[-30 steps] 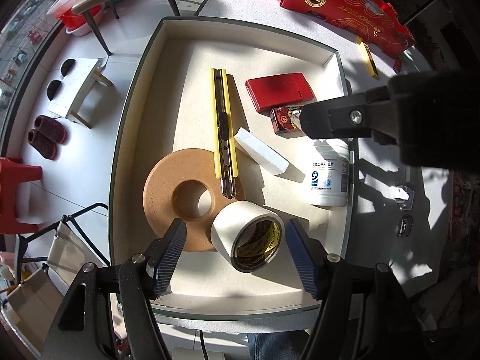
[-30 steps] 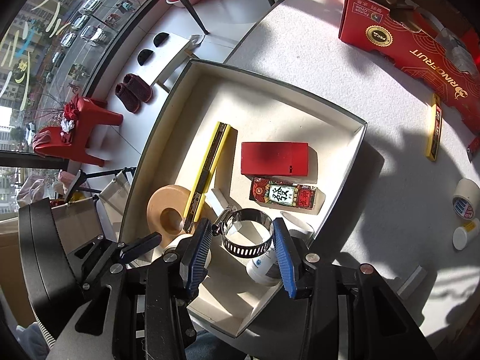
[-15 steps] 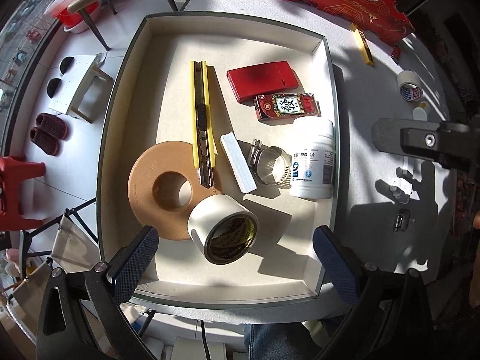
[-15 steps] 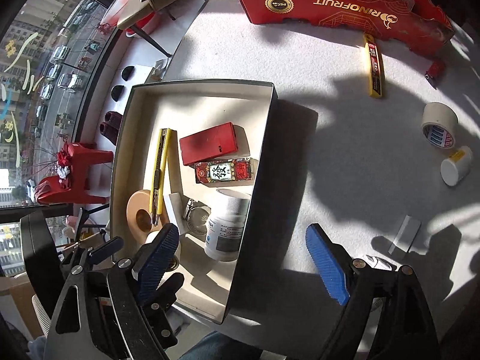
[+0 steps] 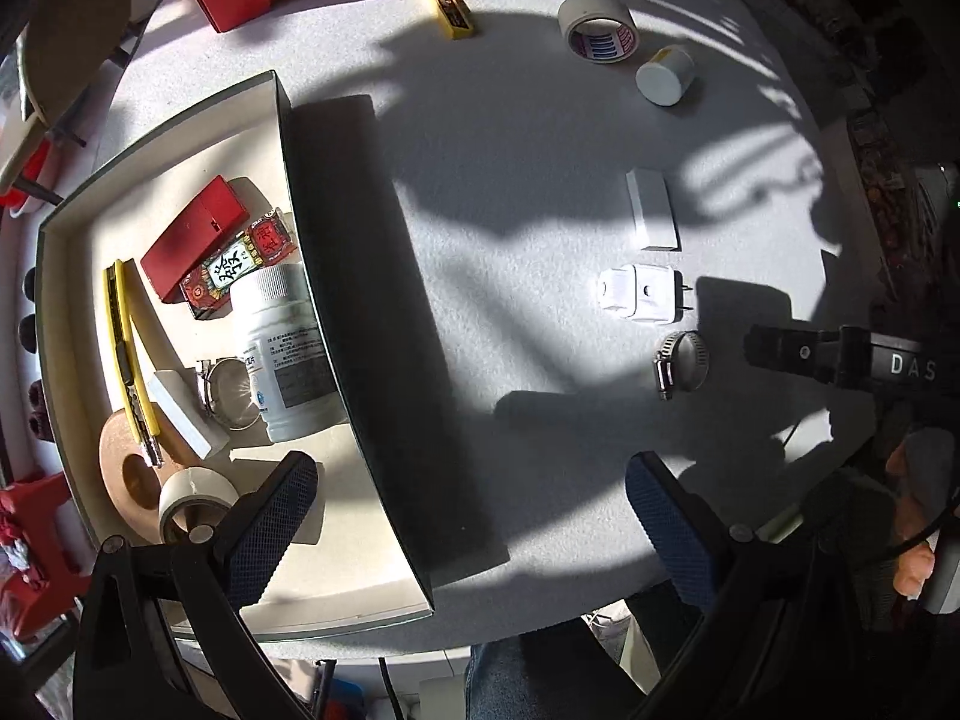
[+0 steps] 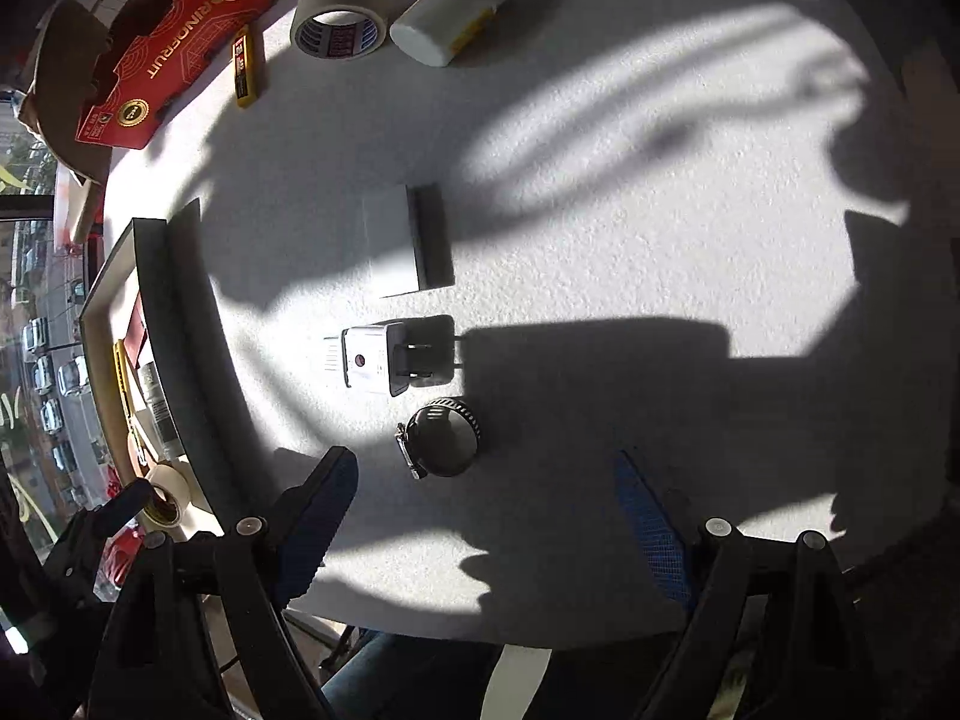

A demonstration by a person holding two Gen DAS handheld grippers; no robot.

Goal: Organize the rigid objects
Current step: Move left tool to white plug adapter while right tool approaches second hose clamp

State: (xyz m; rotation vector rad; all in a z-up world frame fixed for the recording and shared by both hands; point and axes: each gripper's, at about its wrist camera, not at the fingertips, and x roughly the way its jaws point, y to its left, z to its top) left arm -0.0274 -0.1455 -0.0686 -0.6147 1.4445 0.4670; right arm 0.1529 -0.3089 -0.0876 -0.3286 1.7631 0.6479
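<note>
With one hose clamp now in the tray (image 5: 282,138), both wide-open, empty grippers have swung over the table, the right gripper (image 6: 486,516) nearing a second hose clamp (image 6: 441,444).

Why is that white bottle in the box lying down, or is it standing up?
Lying down: the white bottle rests on its side in the box, label showing.

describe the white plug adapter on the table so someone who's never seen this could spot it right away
Start at the big open box on the white table and look across the bare tabletop away from it. Three small things lie in a row there: a flat white block, the white plug adapter, then a metal hose clamp. The adapter is the middle one, the only one with two metal prongs sticking out.
</note>
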